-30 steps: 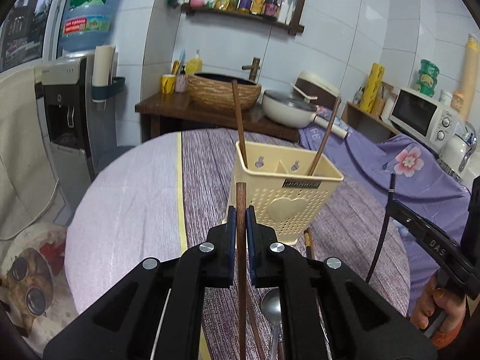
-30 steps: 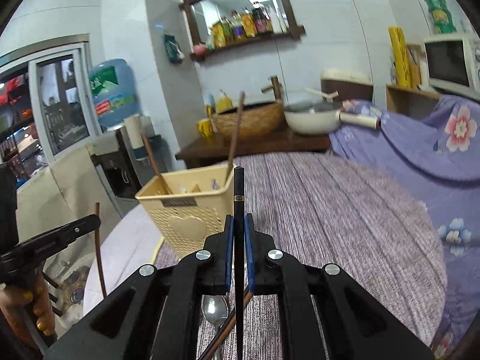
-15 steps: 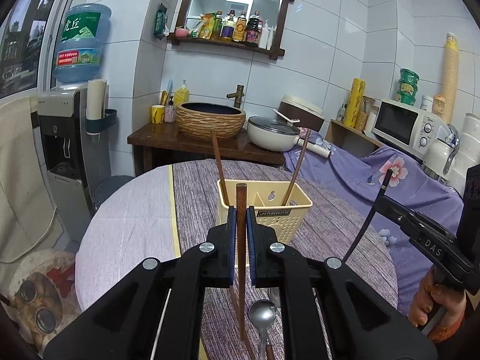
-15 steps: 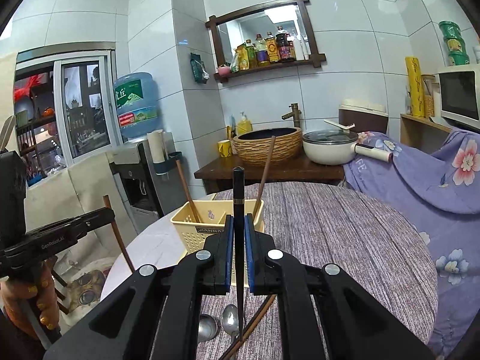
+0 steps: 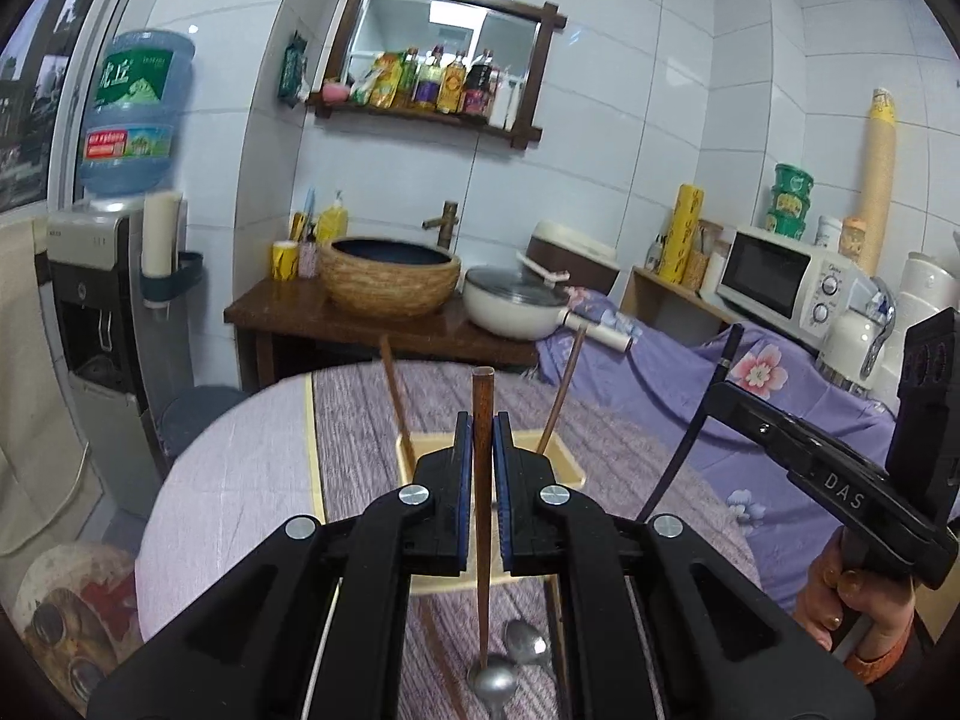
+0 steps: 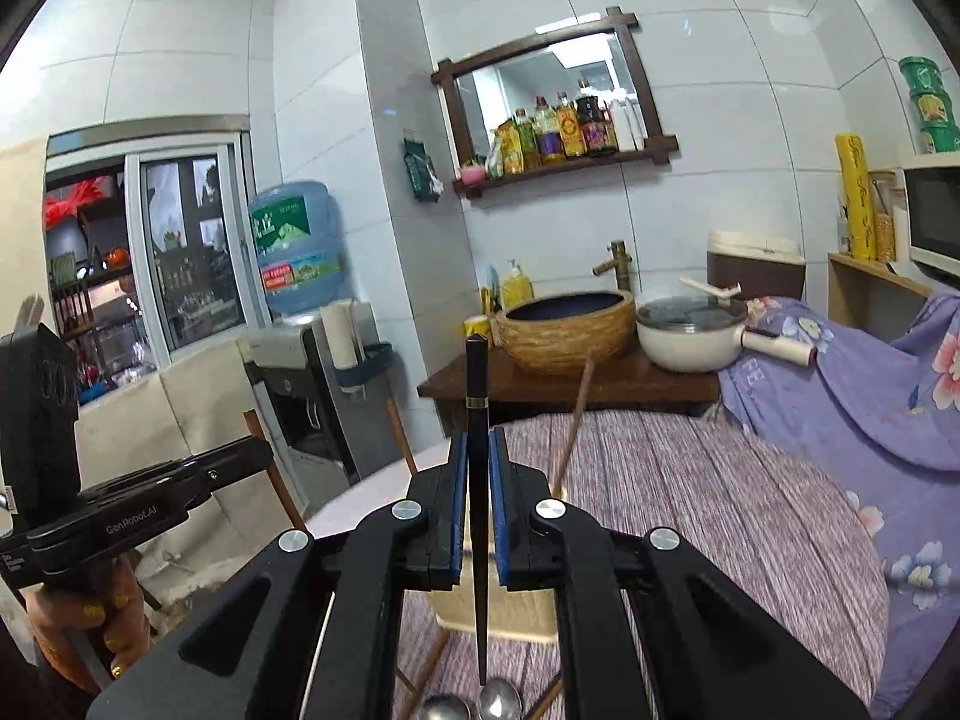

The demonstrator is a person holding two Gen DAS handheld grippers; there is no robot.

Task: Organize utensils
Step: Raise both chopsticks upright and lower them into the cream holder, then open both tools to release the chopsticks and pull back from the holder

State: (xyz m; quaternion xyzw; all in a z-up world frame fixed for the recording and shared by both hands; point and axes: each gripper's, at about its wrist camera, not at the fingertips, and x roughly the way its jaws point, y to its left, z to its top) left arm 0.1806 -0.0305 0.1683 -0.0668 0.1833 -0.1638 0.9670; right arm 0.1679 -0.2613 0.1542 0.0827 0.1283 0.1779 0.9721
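The sorting looks partly done. Two brown chopsticks (image 5: 396, 399) already lean in the cream plastic basket (image 5: 564, 461), a square, slotted holder on the round worktop (image 5: 240, 480). Each hand has one more stick ready to go in, and two metal spoons (image 5: 493, 681) lie on the worktop just in front of the basket, along with at least one more brown stick beside them. My guess is that roughly half the work is left.

The left gripper (image 5: 483, 480) has its fingers closed on a brown wooden chopstick (image 5: 482, 420), held upright above the near side of the basket. The stick is squared and thick at the top and narrows toward its lower tip, which hangs over the spoons. The right gripper (image 6: 478, 492) has its fingers clamped on a black chopstick (image 6: 477, 372), also upright, glossy, with a thin silver band near its top and a fine point below. It too is on the near side of the basket, lifted clear of it.

The worktop is covered in a woven purple cloth with a streaky grain; to the left of the basket the cover is paler lilac, with a yellow strip between the two. The spoons are smooth, polished steel with rounded bowls. Both sticks are slim and hard, so they could pivot in the blue pads if bumped against the basket rim.
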